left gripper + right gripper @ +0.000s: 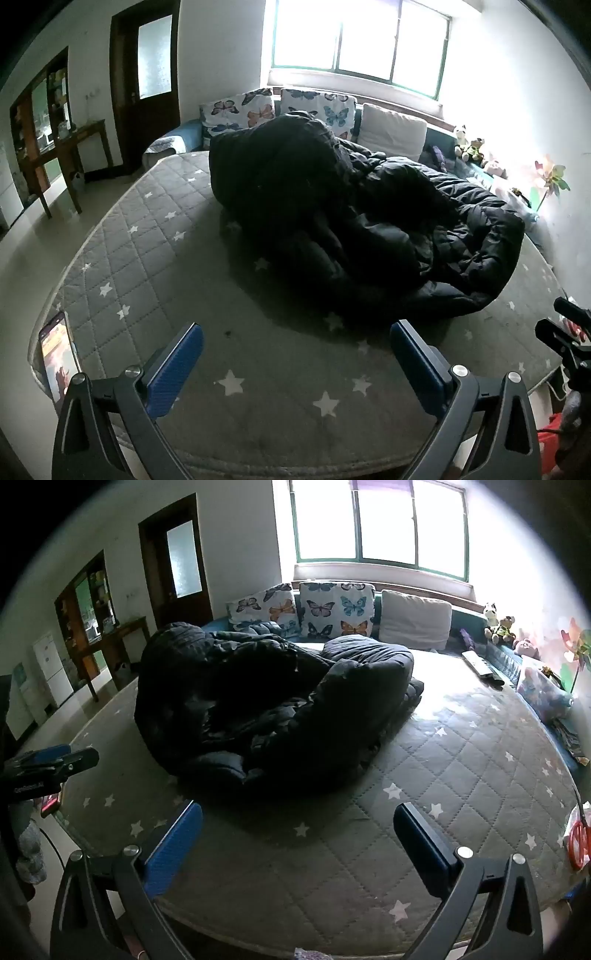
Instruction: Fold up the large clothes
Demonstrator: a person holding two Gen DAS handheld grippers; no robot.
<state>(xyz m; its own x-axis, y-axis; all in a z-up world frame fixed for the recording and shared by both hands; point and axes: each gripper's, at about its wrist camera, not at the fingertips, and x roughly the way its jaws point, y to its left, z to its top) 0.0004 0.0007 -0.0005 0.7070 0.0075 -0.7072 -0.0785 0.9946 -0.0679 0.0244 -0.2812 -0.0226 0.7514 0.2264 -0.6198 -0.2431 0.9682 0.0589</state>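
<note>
Nearest to you, your left gripper (295, 363) has its blue-padded fingers spread wide w/ nothing between them, hovering over the near edge of the grey quilted star-print mattress (155, 236). Same deal w/ your right gripper (298, 843): fingers wide apart, gripping nothing, above the near edge of that mattress (461, 760).

In the left wrist view a lit-up smartphone (58, 360) lies at approx 8 o'clock on the mattress corner, just beside the left finger. The other gripper's black frame pokes in at 3 o'clock. In the right wrist view it's the reverse, left tool peeking in at 9 o'clock.

Mid-bed is the task thing: a big black puffy quilted down coat (354, 221), lying bunched in a crumpled heap, not flat. From the left cam it sits at 12–1 o'clock, well apart from the fingers. From the right cam the coat (266, 709) is at 11 o'clock, also clear of the fingers.

Further back, butterfly-print cushions (334, 607) and a plain beige cushion (415, 618) lean along the far edge. Small plush toys (500, 624) sit at approx 2 o'clock. Behind all that, a bright green-framed window (380, 524) at 12, and a dark wooden door w/ frosted glass (177, 561) at 10–11 o'clock.
</note>
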